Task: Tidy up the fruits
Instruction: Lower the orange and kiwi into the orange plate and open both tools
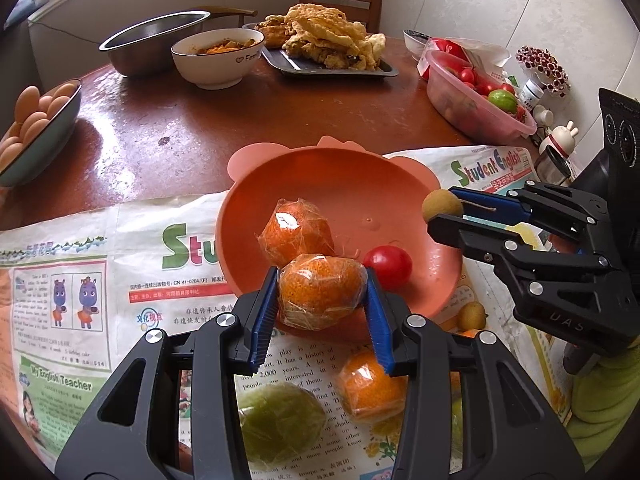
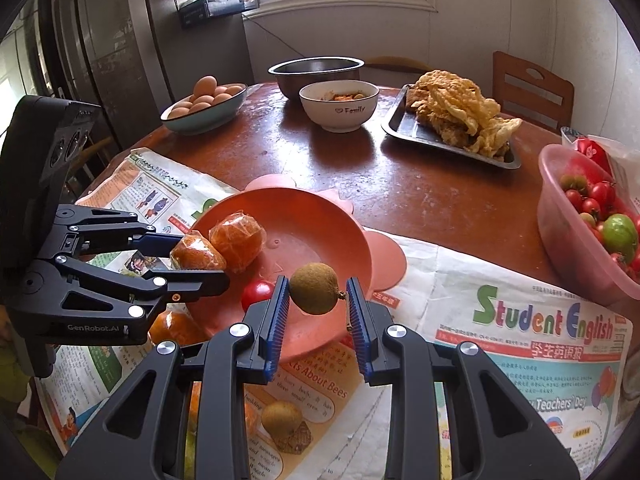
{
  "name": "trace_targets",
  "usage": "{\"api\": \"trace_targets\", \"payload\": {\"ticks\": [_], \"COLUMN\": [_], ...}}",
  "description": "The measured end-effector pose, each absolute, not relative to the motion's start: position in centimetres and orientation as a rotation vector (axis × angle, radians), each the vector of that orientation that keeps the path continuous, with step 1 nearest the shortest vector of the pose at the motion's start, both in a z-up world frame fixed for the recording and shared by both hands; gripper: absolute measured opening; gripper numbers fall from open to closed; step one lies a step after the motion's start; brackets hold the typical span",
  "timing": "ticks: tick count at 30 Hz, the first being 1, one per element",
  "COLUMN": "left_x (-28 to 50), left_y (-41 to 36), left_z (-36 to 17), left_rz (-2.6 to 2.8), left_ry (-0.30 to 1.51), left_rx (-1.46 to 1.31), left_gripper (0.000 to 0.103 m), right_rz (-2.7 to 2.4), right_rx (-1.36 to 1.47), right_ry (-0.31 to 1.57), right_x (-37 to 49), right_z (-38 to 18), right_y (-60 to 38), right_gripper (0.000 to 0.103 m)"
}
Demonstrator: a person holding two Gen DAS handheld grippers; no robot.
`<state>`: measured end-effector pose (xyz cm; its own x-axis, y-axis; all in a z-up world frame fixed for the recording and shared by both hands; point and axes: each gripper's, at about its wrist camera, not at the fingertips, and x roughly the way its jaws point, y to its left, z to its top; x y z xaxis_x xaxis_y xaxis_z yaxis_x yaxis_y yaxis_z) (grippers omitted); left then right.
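Observation:
A pink bowl (image 1: 352, 184) with ear-shaped tabs sits on newspaper and holds a plastic-wrapped orange (image 1: 296, 232) and a red cherry tomato (image 1: 388, 266). My left gripper (image 1: 322, 292) is shut on a second wrapped orange (image 1: 320, 288) over the bowl's near rim; it also shows in the right wrist view (image 2: 196, 256). My right gripper (image 2: 316, 292) is shut on a small brown longan (image 2: 314, 288) above the bowl (image 2: 320, 224); the longan also shows in the left wrist view (image 1: 442, 206). A third wrapped orange (image 1: 368, 388), a wrapped green fruit (image 1: 280, 420) and loose longans (image 2: 280, 418) lie on the newspaper.
On the brown table stand a bowl of eggs (image 2: 204, 108), a steel bowl (image 2: 316, 72), a white "Family" bowl (image 2: 340, 106), a tray of fried food (image 2: 452, 128) and a pink tub of tomatoes (image 2: 588, 220). A chair (image 2: 532, 88) stands behind. Small bottles (image 1: 532, 92) stand at the right edge.

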<state>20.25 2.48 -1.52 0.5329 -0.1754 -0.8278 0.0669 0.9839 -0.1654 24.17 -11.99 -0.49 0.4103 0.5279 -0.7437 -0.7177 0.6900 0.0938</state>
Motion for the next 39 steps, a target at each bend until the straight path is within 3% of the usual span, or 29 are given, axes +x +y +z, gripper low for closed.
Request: {"api": "trace_targets", "payload": {"ticks": [39], "left_x": [21.1], "left_y": [2.7], "left_z": [-1.8], "left_rz": [-0.131], "left_ry": [1.000], "left_rx": [-0.109], "left_gripper": [0.033], "right_rz": [0.832], "right_rx": [-0.305], "right_ry": [0.899], "right_x": [26.8], "right_z": [-2.7], "right_y": [-9.2], "right_gripper": [0.030]}}
